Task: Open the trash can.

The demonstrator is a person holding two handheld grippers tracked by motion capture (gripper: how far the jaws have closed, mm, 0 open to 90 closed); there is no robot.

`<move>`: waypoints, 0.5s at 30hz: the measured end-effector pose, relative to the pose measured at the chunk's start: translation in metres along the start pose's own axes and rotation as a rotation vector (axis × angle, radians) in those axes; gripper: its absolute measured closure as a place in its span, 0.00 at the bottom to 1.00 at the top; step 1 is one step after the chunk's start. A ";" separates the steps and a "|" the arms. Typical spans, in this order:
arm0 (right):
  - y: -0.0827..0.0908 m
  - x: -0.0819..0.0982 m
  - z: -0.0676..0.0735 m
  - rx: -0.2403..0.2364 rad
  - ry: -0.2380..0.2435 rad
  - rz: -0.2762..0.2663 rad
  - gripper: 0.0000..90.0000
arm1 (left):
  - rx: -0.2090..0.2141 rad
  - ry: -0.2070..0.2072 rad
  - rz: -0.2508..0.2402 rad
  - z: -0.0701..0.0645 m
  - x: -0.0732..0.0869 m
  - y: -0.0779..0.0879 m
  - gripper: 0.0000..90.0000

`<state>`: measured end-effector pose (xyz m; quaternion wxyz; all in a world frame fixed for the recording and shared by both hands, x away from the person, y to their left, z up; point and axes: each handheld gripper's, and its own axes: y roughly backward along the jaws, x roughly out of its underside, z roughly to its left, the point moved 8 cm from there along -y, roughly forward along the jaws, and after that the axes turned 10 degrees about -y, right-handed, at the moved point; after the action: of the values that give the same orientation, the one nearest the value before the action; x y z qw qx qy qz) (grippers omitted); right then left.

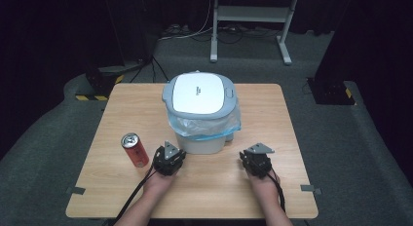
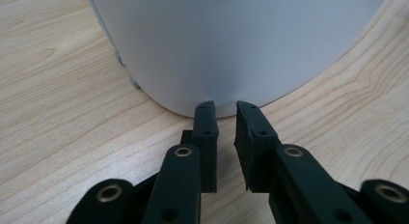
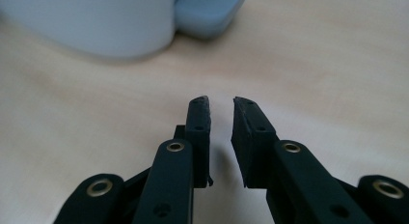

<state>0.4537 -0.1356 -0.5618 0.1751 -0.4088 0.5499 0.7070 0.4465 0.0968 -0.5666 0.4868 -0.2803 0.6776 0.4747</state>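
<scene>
A white bin with a grey-rimmed white lid and a bluish plastic liner stands mid-table. Left of it stands a red drink can, upright. My left gripper rests on the table just in front of the bin's left side. In the left gripper view its tips nearly touch the bin's white wall, jaws close together with nothing between. My right gripper sits in front of the bin to its right. In its own view the right gripper has a narrow empty gap, and the bin is blurred ahead-left.
The wooden table has bare room in front of and beside both hands. A grey-blue foot piece juts from the bin's base. Beyond the table lie dark floor, cables and a white stand's legs.
</scene>
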 end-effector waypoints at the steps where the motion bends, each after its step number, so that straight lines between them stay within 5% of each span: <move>1: -0.005 -0.009 -0.003 0.018 -0.005 -0.006 0.85 | -0.009 0.005 -0.005 -0.001 0.000 -0.002 0.84; 4: -0.026 -0.035 -0.016 0.044 -0.079 -0.028 0.87 | -0.009 -0.053 0.060 0.000 0.006 -0.002 0.80; 7: -0.049 -0.058 -0.024 0.025 -0.138 -0.052 0.93 | -0.016 -0.041 0.038 -0.002 0.005 -0.004 0.79; 9: -0.064 -0.068 -0.027 0.011 -0.168 -0.043 0.95 | -0.028 0.005 -0.010 -0.004 0.001 -0.007 0.80; 11: -0.078 -0.076 -0.026 0.005 -0.162 -0.036 0.96 | -0.027 0.005 -0.009 -0.004 0.001 -0.007 0.81; 13: -0.088 -0.082 -0.022 -0.004 -0.147 -0.033 0.97 | -0.008 -0.052 0.056 -0.001 0.006 -0.002 0.82; 15: -0.094 -0.087 -0.018 -0.003 -0.136 -0.033 0.97 | -0.003 -0.035 0.058 0.000 0.006 -0.002 0.82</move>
<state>0.5789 -0.1027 -0.5553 0.2231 -0.3692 0.5290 0.7308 0.4458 0.0967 -0.5726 0.4844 -0.2529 0.6761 0.4943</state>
